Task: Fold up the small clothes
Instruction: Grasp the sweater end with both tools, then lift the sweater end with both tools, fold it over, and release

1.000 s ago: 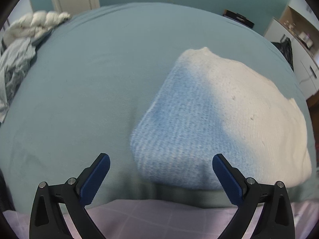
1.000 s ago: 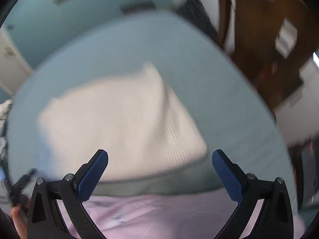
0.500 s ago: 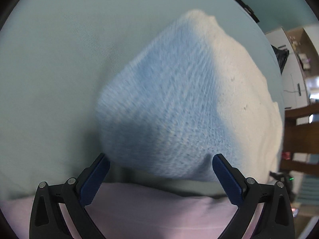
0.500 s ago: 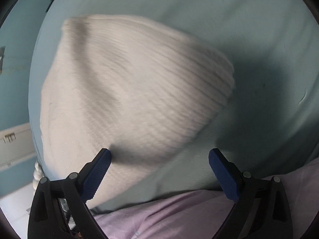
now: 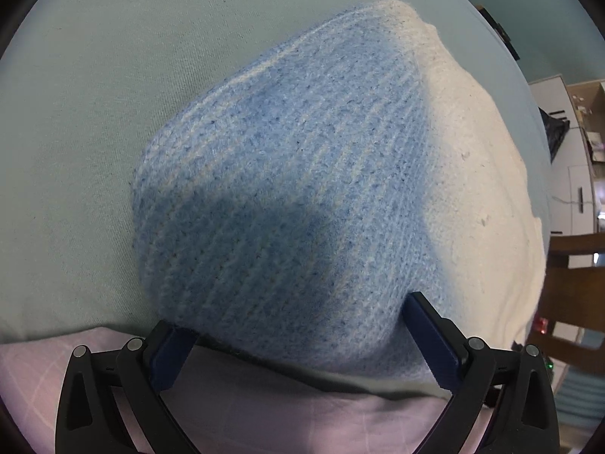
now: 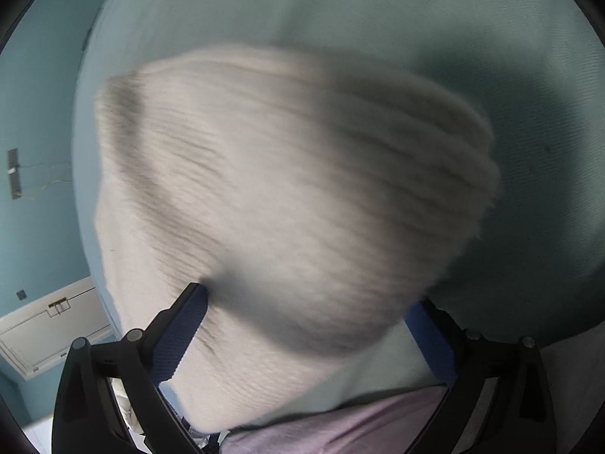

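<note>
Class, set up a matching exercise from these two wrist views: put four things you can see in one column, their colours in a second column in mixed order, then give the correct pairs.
Things:
1. near corner of the knitted garment
2. bedsheet
3. gripper fingers
4. cloth at the bottom edge

Colours:
A. dark blue
B. pale pink
C. light blue
D. pale green-grey

Pairs: 1-C, 2-D, 3-A, 4-B

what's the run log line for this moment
step: grasp near corners | garment: blue and cream knit sweater flat on teal bedsheet | left gripper: open, straddling blue corner | right gripper: closing, cream corner between jaws
</note>
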Demonstrator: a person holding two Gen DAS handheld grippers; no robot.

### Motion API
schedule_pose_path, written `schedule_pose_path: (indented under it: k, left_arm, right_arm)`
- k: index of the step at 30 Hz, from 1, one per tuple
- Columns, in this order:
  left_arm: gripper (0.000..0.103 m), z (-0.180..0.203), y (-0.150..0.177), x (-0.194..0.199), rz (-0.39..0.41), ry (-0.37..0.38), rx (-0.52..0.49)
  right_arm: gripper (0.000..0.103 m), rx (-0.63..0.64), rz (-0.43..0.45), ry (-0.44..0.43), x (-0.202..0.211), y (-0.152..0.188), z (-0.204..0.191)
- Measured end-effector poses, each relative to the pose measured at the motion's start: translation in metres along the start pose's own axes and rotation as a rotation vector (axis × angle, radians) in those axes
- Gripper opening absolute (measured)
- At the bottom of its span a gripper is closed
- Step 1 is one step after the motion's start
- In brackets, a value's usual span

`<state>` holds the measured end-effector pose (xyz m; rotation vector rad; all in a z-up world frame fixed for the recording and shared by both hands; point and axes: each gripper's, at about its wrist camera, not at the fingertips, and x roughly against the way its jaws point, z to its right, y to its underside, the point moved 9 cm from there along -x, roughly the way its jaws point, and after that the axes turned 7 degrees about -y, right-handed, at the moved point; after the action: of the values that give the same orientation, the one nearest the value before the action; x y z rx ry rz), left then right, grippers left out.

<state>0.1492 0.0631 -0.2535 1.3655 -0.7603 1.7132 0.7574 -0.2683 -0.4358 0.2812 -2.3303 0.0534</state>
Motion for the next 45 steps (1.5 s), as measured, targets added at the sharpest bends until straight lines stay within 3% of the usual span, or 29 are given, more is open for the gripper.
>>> schedule_pose_path:
  k: [5,8,11,13,15,17,20,22,24,31,33,39,45]
  left_arm:
    - [0.103,0.007,0.007,-0.004,-0.006,0.002,-0.012]
    - [0.103,0.013,0.004,-0.007,-0.005,-0.004,-0.023]
    - [0.103,0.019,0.003,-0.014,-0.042,0.056,0.014]
    - [0.095,0.020,0.003,-0.015,-0.043,0.088,0.021]
    - [0.081,0.024,0.004,-0.011,-0.023,0.092,0.020]
    - [0.067,0.026,0.004,-0.007,0.000,0.098,0.023]
    - [0.041,0.024,0.000,0.003,0.015,0.173,0.067]
    - [0.034,0.026,-0.004,0.010,0.024,0.248,0.091]
    - [0.030,0.029,-0.004,0.015,0.052,0.272,0.083]
    - [0.026,0.045,-0.002,0.064,0.248,0.281,-0.035]
    - [0.025,0.037,0.001,0.081,0.278,0.291,-0.056]
    - [0.024,-0.003,0.012,0.109,0.267,0.350,-0.021]
    - [0.024,-0.017,0.048,0.118,0.156,0.426,0.057]
  right_arm:
    - [0.080,0.052,0.015,0.027,-0.007,-0.003,-0.007]
    - [0.064,0.053,0.042,0.024,-0.006,-0.002,-0.009]
    - [0.053,0.057,0.074,0.026,-0.001,-0.003,-0.008]
    - [0.046,0.075,0.094,0.039,0.001,-0.005,-0.011]
    - [0.034,0.101,0.114,0.052,0.013,0.007,-0.023]
    - [0.030,0.127,0.136,0.055,0.016,0.008,-0.029]
    - [0.028,0.143,0.155,0.061,0.016,0.007,-0.030]
    - [0.028,0.162,0.175,0.058,0.019,0.009,-0.038]
    - [0.025,0.205,0.193,0.056,0.022,0.009,-0.043]
    - [0.022,0.238,0.217,-0.159,0.048,0.017,-0.072]
    - [0.022,0.280,0.235,-0.176,0.057,0.022,-0.079]
    - [0.021,0.430,0.286,-0.238,0.088,0.046,-0.096]
    - [0.022,0.224,0.143,-0.272,0.078,0.042,-0.055]
